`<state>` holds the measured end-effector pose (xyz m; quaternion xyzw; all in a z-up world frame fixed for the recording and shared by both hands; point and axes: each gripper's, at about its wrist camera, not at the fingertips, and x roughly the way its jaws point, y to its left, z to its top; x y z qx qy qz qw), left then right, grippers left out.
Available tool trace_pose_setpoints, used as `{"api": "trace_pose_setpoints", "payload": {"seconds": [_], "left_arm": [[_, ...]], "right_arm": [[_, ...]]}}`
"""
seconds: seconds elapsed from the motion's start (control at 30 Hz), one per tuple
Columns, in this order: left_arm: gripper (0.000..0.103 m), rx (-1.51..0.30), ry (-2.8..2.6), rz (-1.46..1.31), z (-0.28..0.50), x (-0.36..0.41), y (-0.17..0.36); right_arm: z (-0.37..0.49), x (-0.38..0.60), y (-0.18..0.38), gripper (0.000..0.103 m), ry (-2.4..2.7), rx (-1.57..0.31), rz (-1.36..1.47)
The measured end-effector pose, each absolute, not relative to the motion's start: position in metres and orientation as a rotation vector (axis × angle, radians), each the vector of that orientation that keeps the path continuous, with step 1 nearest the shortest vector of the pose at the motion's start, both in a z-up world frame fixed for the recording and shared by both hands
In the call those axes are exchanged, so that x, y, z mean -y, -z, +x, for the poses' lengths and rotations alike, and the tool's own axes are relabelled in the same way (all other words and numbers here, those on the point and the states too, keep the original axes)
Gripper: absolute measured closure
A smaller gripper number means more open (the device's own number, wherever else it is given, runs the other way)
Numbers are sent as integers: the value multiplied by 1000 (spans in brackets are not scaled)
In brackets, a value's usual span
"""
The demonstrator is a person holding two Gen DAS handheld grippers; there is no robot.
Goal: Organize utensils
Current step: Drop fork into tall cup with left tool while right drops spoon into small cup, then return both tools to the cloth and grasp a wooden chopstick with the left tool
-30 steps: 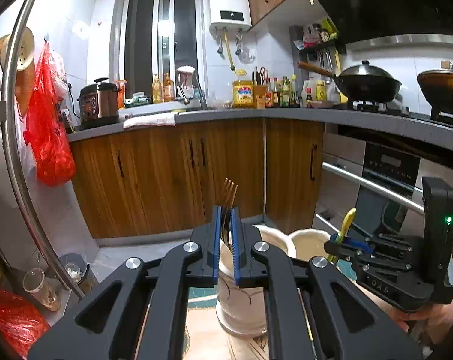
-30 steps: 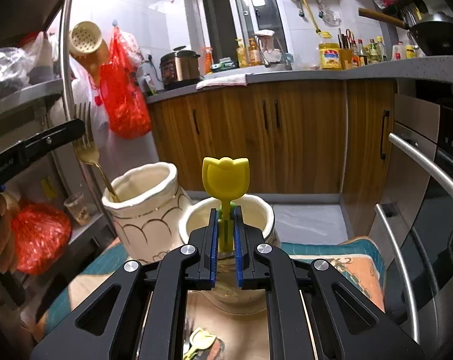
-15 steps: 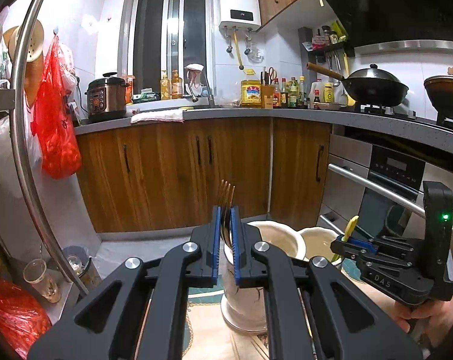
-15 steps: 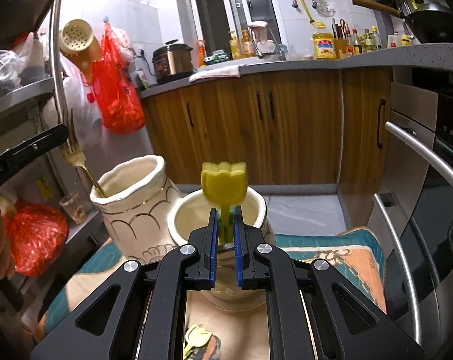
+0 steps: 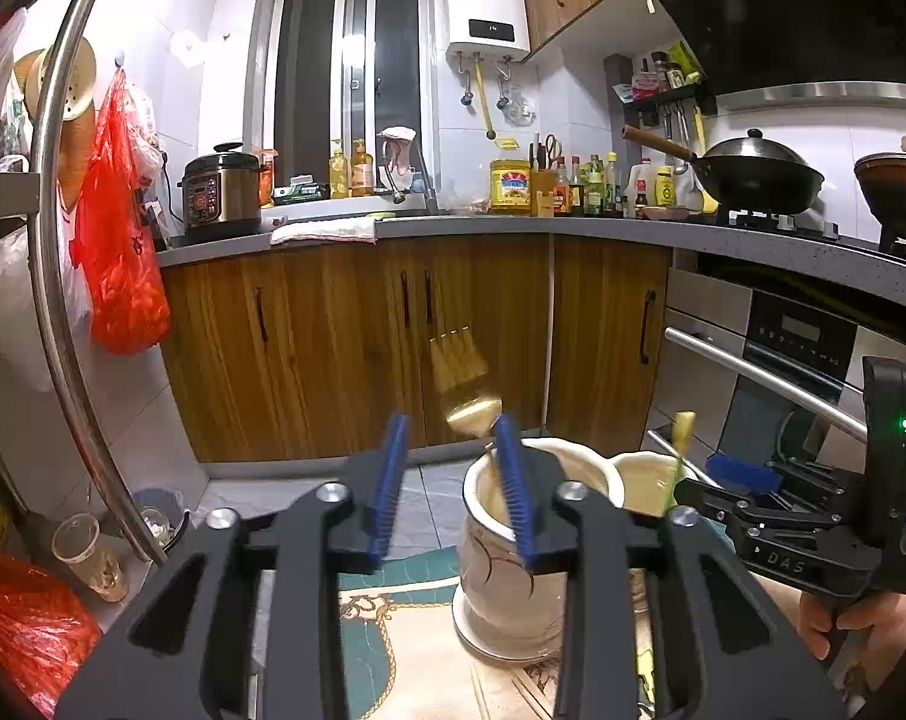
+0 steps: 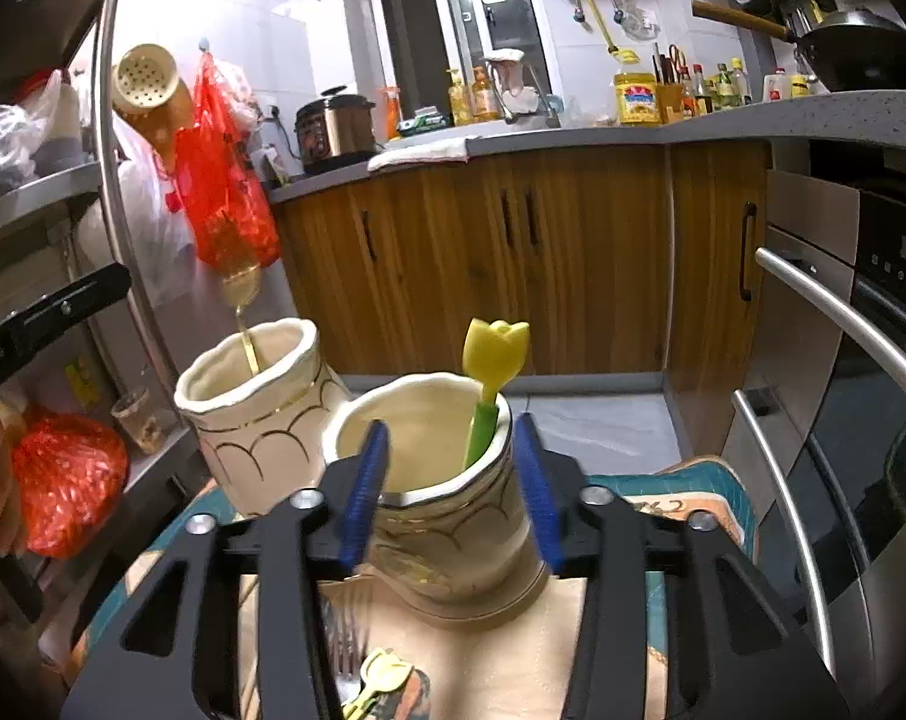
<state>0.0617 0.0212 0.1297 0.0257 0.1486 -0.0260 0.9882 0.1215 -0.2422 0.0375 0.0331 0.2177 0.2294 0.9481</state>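
Two cream ceramic jars stand side by side on a patterned mat. My left gripper (image 5: 450,486) is over the taller jar (image 5: 513,558), its jaws opening. A gold fork (image 5: 460,381), blurred, stands loose in this jar, its handle beside the right pad and not pinched. My right gripper (image 6: 450,492) is at the other jar (image 6: 441,516), its jaws also opening, with nothing pressed between them. A yellow tulip-shaped spoon (image 6: 494,354) with a green handle leans on that jar's rim, free. The right wrist view shows the fork (image 6: 242,294) in the left jar (image 6: 255,414).
A silver fork (image 6: 346,648) and another yellow tulip utensil (image 6: 382,675) lie on the mat (image 6: 687,486) below my right gripper. An oven with steel bar handles (image 6: 843,324) is close on the right. A curved metal rack pole (image 5: 57,300) and red bags (image 5: 120,252) are on the left.
Both grippers have opened. The gold fork has slipped from the left pads and tipped right in its jar. The tulip spoon has dropped into its jar and leans right.
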Motion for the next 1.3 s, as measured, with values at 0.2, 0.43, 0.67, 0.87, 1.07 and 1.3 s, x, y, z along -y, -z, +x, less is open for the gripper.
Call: {"api": "trace_pose_setpoints", "payload": {"seconds": [0.2,0.43,0.67,0.87,1.07,1.3], "left_arm": [[30,-270,28,40,56,-28,-131],[6,-256,3,25,49,-35,-136],[6,-339,14,23,41,-38,-132],[6,-442,53,107,22,-28,-117],[6,-580,121,183,3,-13,-81],[6,-702,251,200,-18,4,-34]], "right_arm": [[120,246,-41,20,-448,-420,88],[115,256,-48,5,-396,-372,121],[98,261,-57,5,-330,-342,120],[83,265,-51,5,-344,-428,78],[58,258,-26,5,-405,-511,17],[44,248,-5,5,-454,-556,-63]]}}
